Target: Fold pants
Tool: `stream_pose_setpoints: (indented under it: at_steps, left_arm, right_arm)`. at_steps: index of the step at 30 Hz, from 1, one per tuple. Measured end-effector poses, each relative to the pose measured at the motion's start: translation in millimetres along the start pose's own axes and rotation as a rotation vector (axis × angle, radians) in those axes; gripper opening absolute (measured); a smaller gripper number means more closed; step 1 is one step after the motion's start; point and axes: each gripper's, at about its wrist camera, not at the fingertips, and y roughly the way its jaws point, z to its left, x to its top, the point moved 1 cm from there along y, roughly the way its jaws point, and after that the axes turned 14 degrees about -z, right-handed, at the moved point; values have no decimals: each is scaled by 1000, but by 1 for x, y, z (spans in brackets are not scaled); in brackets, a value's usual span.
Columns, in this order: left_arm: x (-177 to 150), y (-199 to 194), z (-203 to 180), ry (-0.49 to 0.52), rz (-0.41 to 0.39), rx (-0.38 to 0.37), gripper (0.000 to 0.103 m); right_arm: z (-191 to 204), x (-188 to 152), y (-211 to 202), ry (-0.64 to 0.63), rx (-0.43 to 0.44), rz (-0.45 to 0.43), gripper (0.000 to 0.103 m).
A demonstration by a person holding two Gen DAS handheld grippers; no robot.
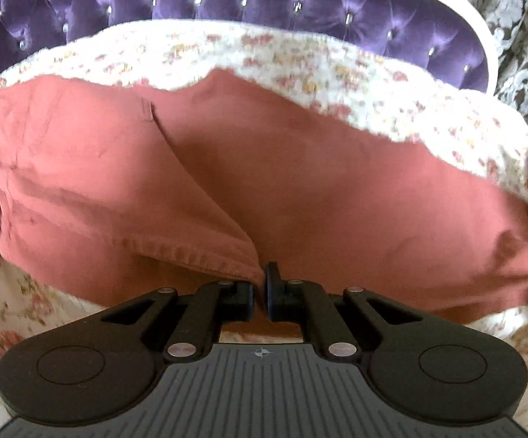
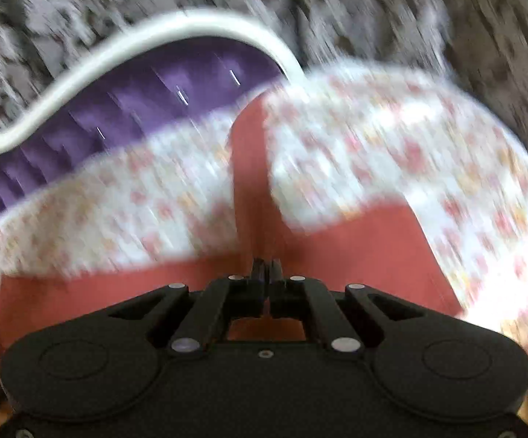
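Plainly you have each tool clenched on the pants (image 1: 300,189), left tool (image 1: 260,292) at a hem, right tool (image 2: 267,270) nearer the headboard (image 1: 227,3), to carry a fold.

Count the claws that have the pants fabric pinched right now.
2. The left claw is shut on a hem corner of the salmon pants. The right claw is shut with pants fabric at its tips, though blur hides the exact contact.

Right gripper (image 2: 267,268) fingers pinched on pants (image 2: 355,241) over floral sheet (image 2: 391,138) (blurred).
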Motion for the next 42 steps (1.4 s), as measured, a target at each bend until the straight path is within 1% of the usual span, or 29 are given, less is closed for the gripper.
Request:
stream_pose_setpoints:
  at_steps: [1,2,3,4,5,6,7,9,12,14,16,18,20,24,25,27,28,29,31,33,35,38,41,42]
  left_arm:
    - [-2,2,0,4,7,6,6]
    - [-4,3,-1,14,6,12,6]
    - [-5,2,-2,21,1,17,6]
    - [-6,2,-2,24,-1,20,6]
    - [-6,2,-2,24,0,22,6]
    - [-5,2,-2,24,0,22,6]
    - [-5,3,-1,22,3,22,6]
    - [-5,3,-1,17,5,20,6]
    - [-8,5,-1,20,12,22,6]
    - [-10,7,-2,17,17,26,6]
    - [-12,7,-1,7,29,25,7]
    - [-13,7,3,-8,36,24,10]
    - [-11,2,7,-32,33,19,11]
    - [-6,-21,7,14,-35,40,28]
    - [-5,-26,8,22,-49,38,29]
    - [-3,-33,10,28,-55,26,30]
    - [-3,-36,12,24,-53,14,30]
    - [-3,-39,15,14,-56,6,31]
    - [-4,-44,23,-15,-59,-9,33]
    - [-6,-49,30,-29,-59,1,34]
    - [-7,-54,38,-32,-77,37,34]
    - [-3,-60,61,-62,-103,90,34]
    - [9,-57,91,-125,-125,165,35]
    - [15,-54,105,-158,-132,187,38]
  right_arm:
    - [-8,-9,2,17,-8,41,9]
    - [-14,-14,3,37,-6,64,11]
    - [-20,-19,1,56,4,78,15]
    - [-24,-21,0,72,12,90,16]
    - [-29,-22,-1,90,8,91,21]
    - [-33,-20,0,108,2,85,34]
    - [-37,-18,0,119,-11,70,37]
    - [-46,-16,-2,139,-41,54,38]
    - [-51,-8,2,179,-37,62,38]
    - [-50,-8,13,169,-57,78,38]
    - [-49,-10,20,154,-92,115,37]
    - [-46,-7,20,152,-109,114,36]
    - [-43,-4,16,148,-134,98,37]
    - [-24,3,-4,72,-187,8,38]
    - [-17,5,-10,44,-196,-20,39]
    - [-5,10,-17,2,-199,-64,48]
    - [2,12,-19,-21,-197,-86,49]
    - [9,13,-22,-42,-188,-103,50]
    - [25,15,-25,-75,-139,-117,50]
    - [44,14,-25,-105,-82,-116,50]
    - [65,11,-24,-144,5,-122,51]
    - [105,-1,-21,-209,161,-89,50]
    - [148,-16,-17,-276,287,-54,50]
    - [161,-22,-16,-296,324,-47,50]
